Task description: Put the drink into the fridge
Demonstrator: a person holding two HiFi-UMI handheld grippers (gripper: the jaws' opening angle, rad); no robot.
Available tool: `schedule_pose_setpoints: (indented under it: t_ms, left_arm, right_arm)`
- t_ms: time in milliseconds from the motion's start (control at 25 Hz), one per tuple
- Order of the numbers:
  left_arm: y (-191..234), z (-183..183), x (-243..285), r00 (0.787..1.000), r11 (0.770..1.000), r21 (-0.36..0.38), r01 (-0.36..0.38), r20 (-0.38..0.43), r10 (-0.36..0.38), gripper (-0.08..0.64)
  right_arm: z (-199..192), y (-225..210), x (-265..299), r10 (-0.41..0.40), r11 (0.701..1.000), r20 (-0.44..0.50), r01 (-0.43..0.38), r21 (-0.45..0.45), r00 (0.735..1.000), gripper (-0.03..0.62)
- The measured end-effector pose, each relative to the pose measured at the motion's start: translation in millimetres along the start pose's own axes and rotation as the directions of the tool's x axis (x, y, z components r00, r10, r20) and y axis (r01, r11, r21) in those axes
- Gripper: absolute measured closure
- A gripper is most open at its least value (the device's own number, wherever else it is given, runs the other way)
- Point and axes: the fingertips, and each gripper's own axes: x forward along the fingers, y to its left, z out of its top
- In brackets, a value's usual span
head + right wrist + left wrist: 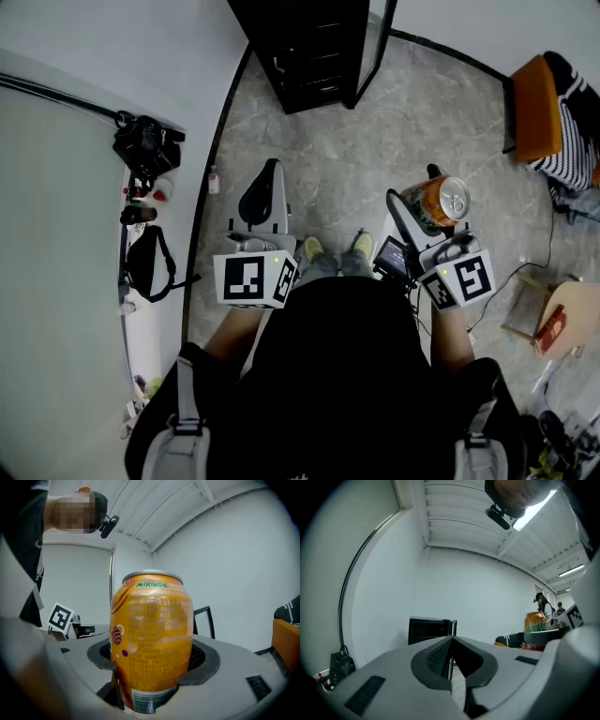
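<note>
An orange drink can (438, 202) (151, 639) stands upright between the jaws of my right gripper (427, 208) (152, 660), which is shut on it around its lower half. The same can (536, 622) shows at the right of the left gripper view. My left gripper (262, 192) (451, 660) is shut with nothing in it, its dark pads meeting. A small black fridge (309, 47) (429, 629) stands on the floor ahead by the white wall, its door (375, 47) swung open to the right.
Grey stone floor (309, 178) lies between me and the fridge. A white counter (66, 234) on the left carries a black camera (145, 145) and a bag (145, 262). An orange chair (539, 108) and cables sit at the right. People stand far off (543, 606).
</note>
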Motion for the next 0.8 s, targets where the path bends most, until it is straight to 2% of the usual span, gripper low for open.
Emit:
schedule_pose_setpoints:
  t_ms: [200, 400, 800]
  left_arm:
    - [2.8, 0.3, 2.6, 1.0, 1.0, -0.01, 0.015, 0.006, -0.015, 0.551]
    - [7.0, 3.2, -1.0, 1.0, 1.0, 0.017, 0.018, 0.018, -0.019, 0.551]
    - [34.9, 0.6, -16.3, 1.0, 1.0, 0.008, 0.019, 0.019, -0.019, 0.551]
  right_arm:
    - [1.4, 1.6, 5.6, -0.006, 1.0, 0.017, 0.006, 0.009, 1.0, 0.252]
    - [2.0, 3.2, 4.2, -0.026, 0.999, 0.038, 0.025, 0.026, 0.999, 0.252]
    - [5.6, 23.2, 15.8, -0.028, 0.997, 0.081, 0.022, 0.072, 0.996, 0.252]
